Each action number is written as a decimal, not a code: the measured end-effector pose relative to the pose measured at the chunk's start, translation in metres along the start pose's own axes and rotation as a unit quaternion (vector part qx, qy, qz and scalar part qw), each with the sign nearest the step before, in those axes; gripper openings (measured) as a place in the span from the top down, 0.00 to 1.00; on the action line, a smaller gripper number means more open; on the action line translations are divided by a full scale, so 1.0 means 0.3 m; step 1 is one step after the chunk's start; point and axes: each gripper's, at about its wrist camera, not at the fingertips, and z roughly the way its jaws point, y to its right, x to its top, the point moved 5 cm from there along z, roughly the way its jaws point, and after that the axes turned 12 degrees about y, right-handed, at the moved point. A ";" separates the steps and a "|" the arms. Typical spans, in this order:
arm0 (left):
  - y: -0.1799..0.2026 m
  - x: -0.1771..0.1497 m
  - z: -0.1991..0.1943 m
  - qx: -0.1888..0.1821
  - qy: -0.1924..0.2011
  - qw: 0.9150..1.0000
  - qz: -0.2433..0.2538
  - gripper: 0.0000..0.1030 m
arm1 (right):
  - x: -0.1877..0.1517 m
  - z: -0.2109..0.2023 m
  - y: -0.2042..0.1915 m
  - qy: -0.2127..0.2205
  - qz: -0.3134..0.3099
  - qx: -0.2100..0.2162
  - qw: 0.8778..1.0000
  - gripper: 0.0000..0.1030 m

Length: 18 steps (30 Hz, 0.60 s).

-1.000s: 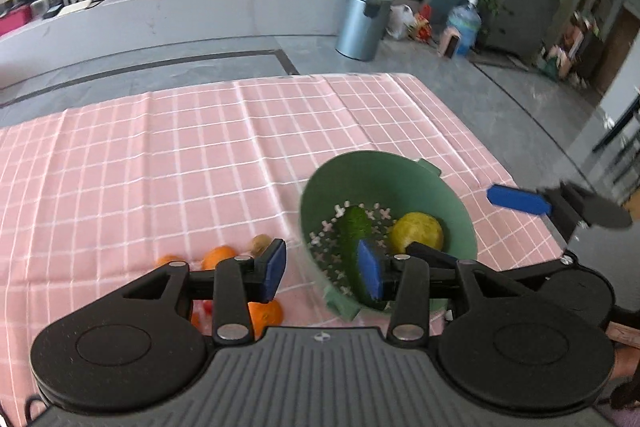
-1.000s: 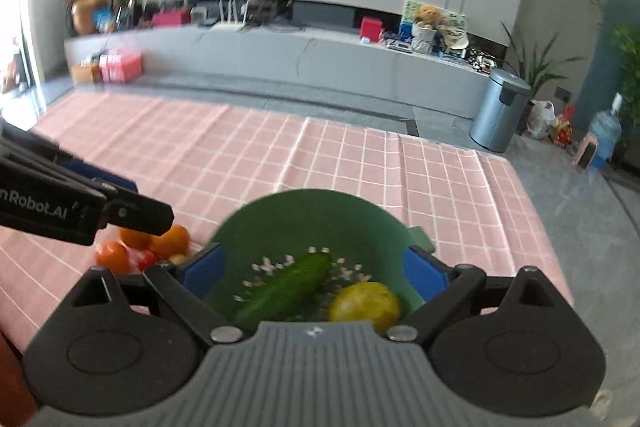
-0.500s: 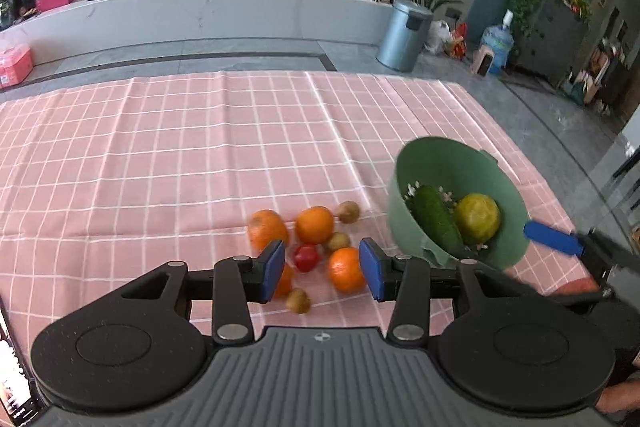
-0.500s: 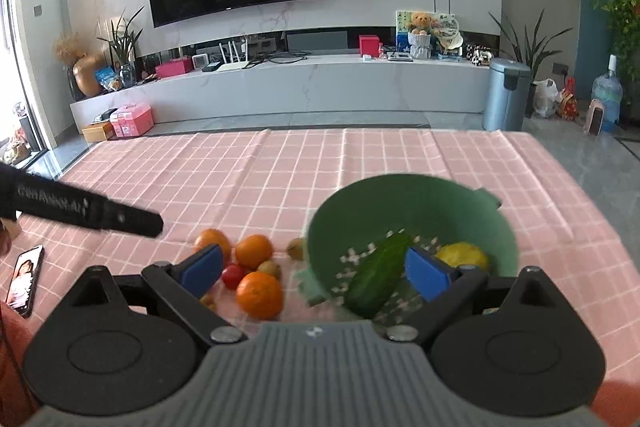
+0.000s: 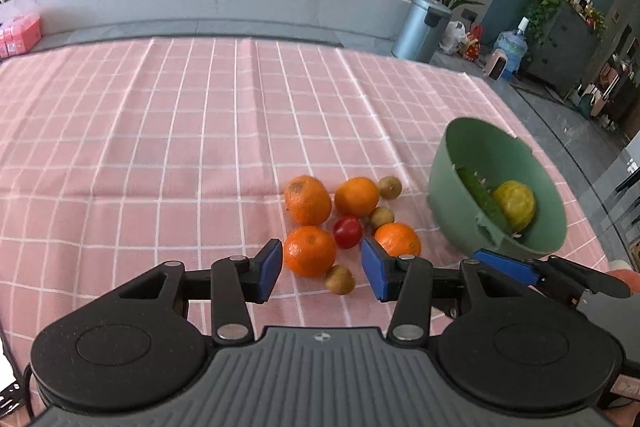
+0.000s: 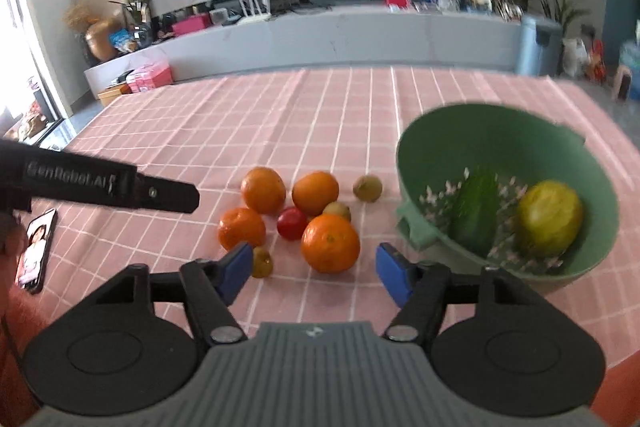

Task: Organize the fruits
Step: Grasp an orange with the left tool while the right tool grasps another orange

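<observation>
A cluster of fruit lies on the pink checked cloth: several oranges, a red tomato and small brown kiwis. A green colander bowl to their right holds a cucumber and a yellow-green citrus. My left gripper is open and empty, just short of the nearest orange. My right gripper is open and empty, facing another orange. Its finger shows in the left wrist view.
A phone lies near the table's left front edge. The left gripper's finger reaches in from the left in the right wrist view. The cloth stretches bare behind the fruit. A bin stands beyond the table.
Both grippers have swung left, away from the bowl and toward the fruit cluster, which is now centred ahead of them. Both stay open and empty.
</observation>
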 end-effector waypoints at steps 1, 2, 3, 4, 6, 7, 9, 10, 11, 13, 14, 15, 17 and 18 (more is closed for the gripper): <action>-0.009 -0.006 0.012 0.002 -0.004 1.000 -0.005 0.47 | -0.005 0.018 0.005 -0.004 0.009 -0.005 1.000 0.41; -0.018 -0.011 0.025 0.002 -0.006 1.000 -0.012 0.47 | -0.011 0.032 0.012 -0.005 0.015 -0.009 1.000 0.42; -0.025 -0.016 0.040 0.002 -0.008 1.000 -0.018 0.47 | -0.015 0.050 0.018 -0.007 0.023 -0.015 1.000 0.43; -0.032 -0.021 0.057 0.002 -0.010 1.000 -0.023 0.47 | -0.018 0.063 0.027 -0.009 0.028 -0.019 0.999 0.45; -0.036 -0.029 0.083 0.003 -0.017 0.999 -0.027 0.47 | -0.026 0.091 0.038 -0.014 0.043 -0.027 0.999 0.46; -0.035 -0.034 0.097 0.002 -0.022 0.999 -0.026 0.47 | -0.028 0.103 0.041 -0.016 0.050 -0.029 0.998 0.46; -0.033 -0.043 0.117 0.002 -0.028 0.999 -0.023 0.47 | -0.038 0.127 0.042 -0.022 0.059 -0.029 0.998 0.46; -0.033 -0.048 0.127 0.004 -0.030 0.999 -0.021 0.47 | -0.037 0.130 0.045 -0.023 0.061 -0.028 0.997 0.46; -0.034 -0.053 0.136 0.006 -0.030 0.999 -0.021 0.47 | -0.041 0.139 0.047 -0.023 0.061 -0.031 0.997 0.46; -0.042 -0.060 0.152 0.008 -0.033 0.999 -0.027 0.46 | -0.048 0.149 0.052 -0.023 0.058 -0.038 0.997 0.46; -0.046 -0.063 0.161 0.007 -0.036 0.999 -0.032 0.46 | -0.049 0.157 0.058 -0.023 0.059 -0.040 0.997 0.46; -0.051 -0.064 0.169 0.006 -0.037 0.999 -0.037 0.46 | -0.051 0.163 0.065 -0.024 0.064 -0.040 0.997 0.46; -0.055 -0.066 0.177 0.004 -0.037 0.998 -0.043 0.46 | -0.054 0.171 0.071 -0.023 0.069 -0.040 0.997 0.46; -0.056 -0.067 0.181 0.004 -0.038 0.998 -0.045 0.46 | -0.056 0.176 0.075 -0.023 0.071 -0.039 0.996 0.46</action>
